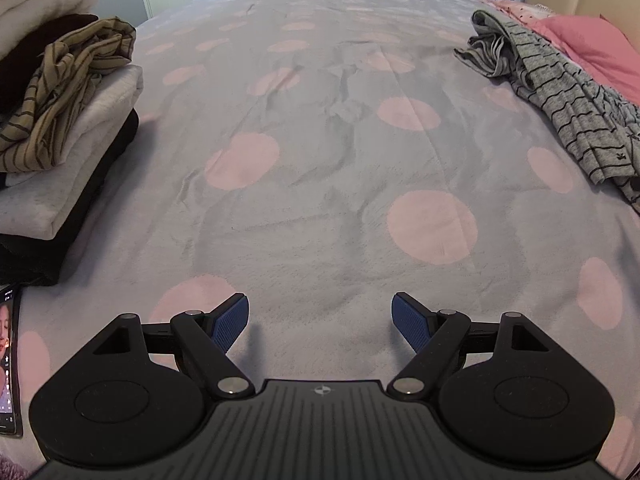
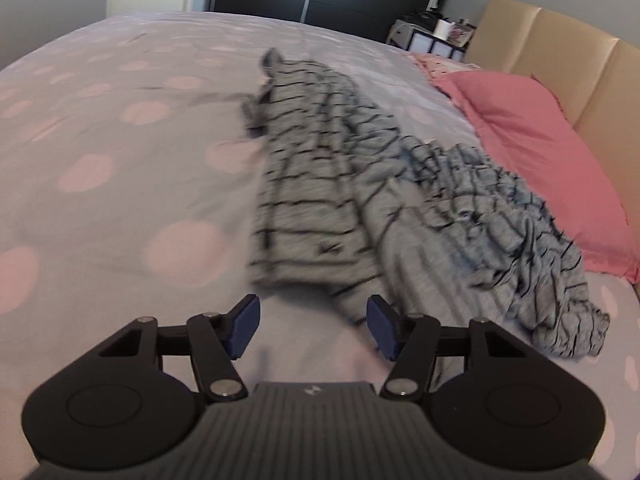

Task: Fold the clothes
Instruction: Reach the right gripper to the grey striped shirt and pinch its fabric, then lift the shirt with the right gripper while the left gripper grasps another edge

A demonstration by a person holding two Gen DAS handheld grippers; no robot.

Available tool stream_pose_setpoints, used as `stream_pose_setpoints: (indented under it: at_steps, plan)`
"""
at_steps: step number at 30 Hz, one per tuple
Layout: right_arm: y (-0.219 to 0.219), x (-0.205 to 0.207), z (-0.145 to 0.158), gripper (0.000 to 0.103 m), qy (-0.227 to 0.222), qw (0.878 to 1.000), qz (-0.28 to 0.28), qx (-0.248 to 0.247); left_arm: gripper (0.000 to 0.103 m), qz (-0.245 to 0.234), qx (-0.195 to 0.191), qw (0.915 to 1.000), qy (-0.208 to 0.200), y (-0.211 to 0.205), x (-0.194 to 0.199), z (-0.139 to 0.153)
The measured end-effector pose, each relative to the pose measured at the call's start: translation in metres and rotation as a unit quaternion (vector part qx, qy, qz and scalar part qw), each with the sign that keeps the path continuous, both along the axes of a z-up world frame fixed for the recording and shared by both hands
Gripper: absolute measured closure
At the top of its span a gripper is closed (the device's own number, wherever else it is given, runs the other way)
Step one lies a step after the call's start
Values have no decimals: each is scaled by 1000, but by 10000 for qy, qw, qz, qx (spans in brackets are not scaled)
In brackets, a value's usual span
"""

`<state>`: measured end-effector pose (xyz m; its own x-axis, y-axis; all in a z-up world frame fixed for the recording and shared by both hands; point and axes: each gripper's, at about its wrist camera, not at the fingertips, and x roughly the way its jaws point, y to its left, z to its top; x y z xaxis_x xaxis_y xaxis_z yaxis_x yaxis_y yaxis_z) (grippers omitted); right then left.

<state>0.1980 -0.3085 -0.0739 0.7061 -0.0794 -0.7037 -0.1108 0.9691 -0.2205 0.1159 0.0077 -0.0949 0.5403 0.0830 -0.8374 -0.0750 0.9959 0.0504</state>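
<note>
Done so far: a stack of folded clothes is seen at the left edge of the left wrist view — pale and dark pieces laid flat, one upon another.
Not counted as done: a tan striped garment is draped loosely on top of that stack, crumpled, not squared.
In hand now: the grey striped garment is judged to be the piece next to be folded; it is spread in a long rumpled heap from the upper middle to the lower right of the right wrist view, beside the pink pillow.
Right claw: seen partly open, with nothing gripped; the near hem of the grey garment lies just ahead of the right-hand pad, though the blur makes it hard to say whether cloth is touched.
Left claw: held wide open and empty over a bare stretch of the bed, low in the frame.
Folding space: the middle of the dotted cover is left free between stack and garment.
Left to do: the grey garment is still to be grasped, spread flat, folded and stacked — and the tan one, it seems, as well.
Aside: a phone lies at the lower left edge of the left wrist view.
</note>
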Motion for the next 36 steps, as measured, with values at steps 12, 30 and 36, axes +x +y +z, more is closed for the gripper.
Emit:
stream_pose_setpoints:
  at_steps: [12,30,36]
  plan:
    - [15,84,-27,76,-16,9994,-55,355,24,81,47,9999,102,6,6,-4]
    - [117,-126,85,96,52,9612,2411,1340,24,-2,-145,9940,-1087,20,-43,66]
    - [159,-225,81,95,960,9075,3728,1683,24,19,-109,9906,-1362,39,-69,92]
